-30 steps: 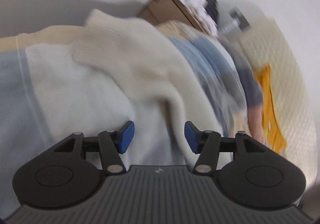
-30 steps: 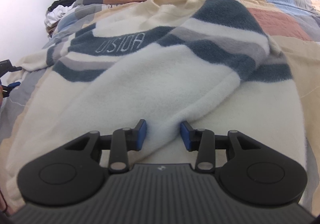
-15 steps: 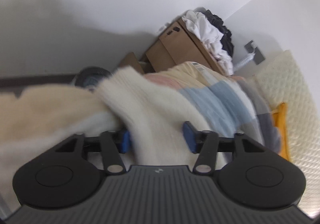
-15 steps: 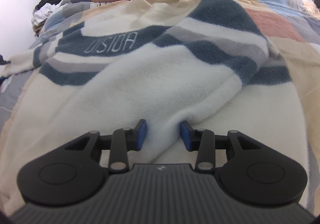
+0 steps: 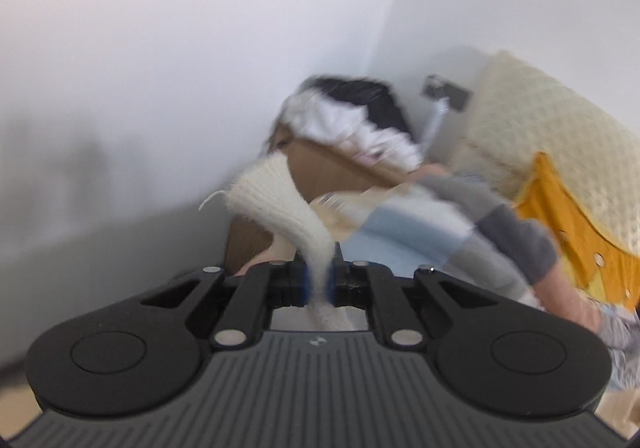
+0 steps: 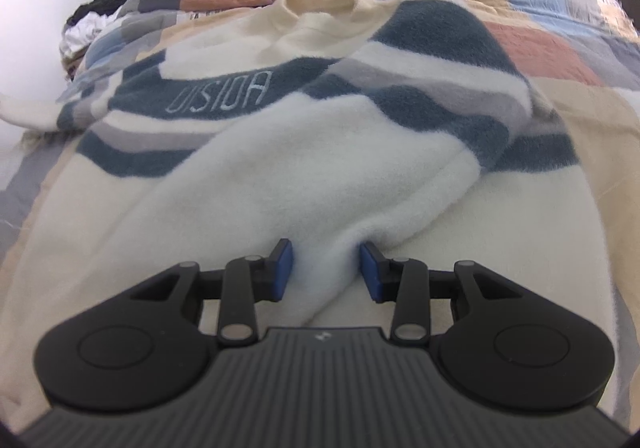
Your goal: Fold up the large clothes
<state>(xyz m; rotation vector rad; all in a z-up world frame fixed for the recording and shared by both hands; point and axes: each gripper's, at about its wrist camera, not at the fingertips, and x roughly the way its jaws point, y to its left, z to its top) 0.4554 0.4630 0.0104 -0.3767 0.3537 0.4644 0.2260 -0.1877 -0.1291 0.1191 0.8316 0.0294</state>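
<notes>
Left wrist: left tool point(image 5: 318, 282) clamps cream ribbed cuff point(image 5: 276, 196); right tool point(image 6: 325, 272) pinches fluffy striped sweater point(image 6: 320, 136)'s folded sleeve; body unfolded

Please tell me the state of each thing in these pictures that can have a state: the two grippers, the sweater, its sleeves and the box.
Left gripper: just closed, shut on the cuff.
Cuff: pinched, lifted off the bed.
Right gripper: partly closed around the right sleeve; grip unclear.
Right sleeve: folded across the sweater's front.
Sweater: lying flat on the bed, front up.
Box: open, clothes piled on top.
</notes>
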